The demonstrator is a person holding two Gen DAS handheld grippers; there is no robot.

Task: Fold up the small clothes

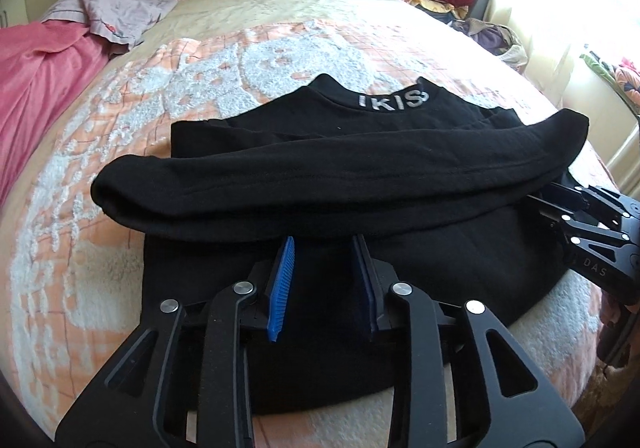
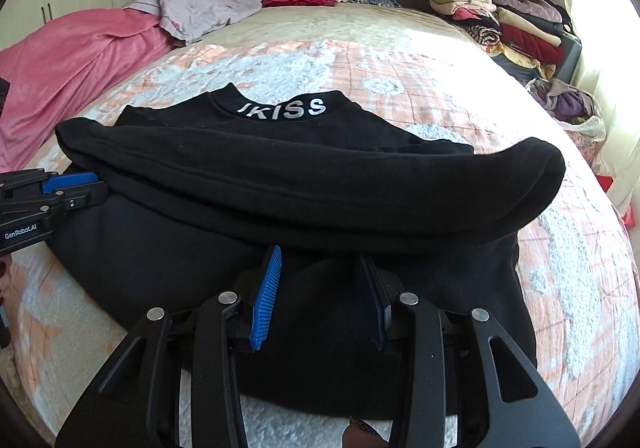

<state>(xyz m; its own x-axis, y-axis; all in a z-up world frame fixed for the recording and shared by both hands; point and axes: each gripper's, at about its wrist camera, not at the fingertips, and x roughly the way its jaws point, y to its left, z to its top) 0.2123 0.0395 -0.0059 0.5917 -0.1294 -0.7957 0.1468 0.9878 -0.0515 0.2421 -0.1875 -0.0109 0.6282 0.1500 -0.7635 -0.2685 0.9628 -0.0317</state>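
A: Nearest us, what do we see?

B: The left hand-held gripper at 6 o'clock in its own view, jaws narrowly apart, black cloth behind the gap; whether the pads pinch it we cannot tell. The right hand-held gripper stands likewise in its view, a little wider, tips at the fold's edge, grip equally unclear.

A: And the garment?

B: The black sweatshirt lies flat on the bed, at the centre of both views. Its near part is doubled over toward 12 o'clock into a thick roll across the body; the collar lettering shows beyond it.

A: How far along do we judge the task?

B: One crosswise fold looks made; the sleeves appear tucked. A final fold and placing seem left. At 1 o'clock a folded stack waits; at 10 o'clock loose pink and lilac laundry remains.

A: What stays hidden?

B: The fingertips under the roll, the hem beneath the grippers, and the sleeve ends.
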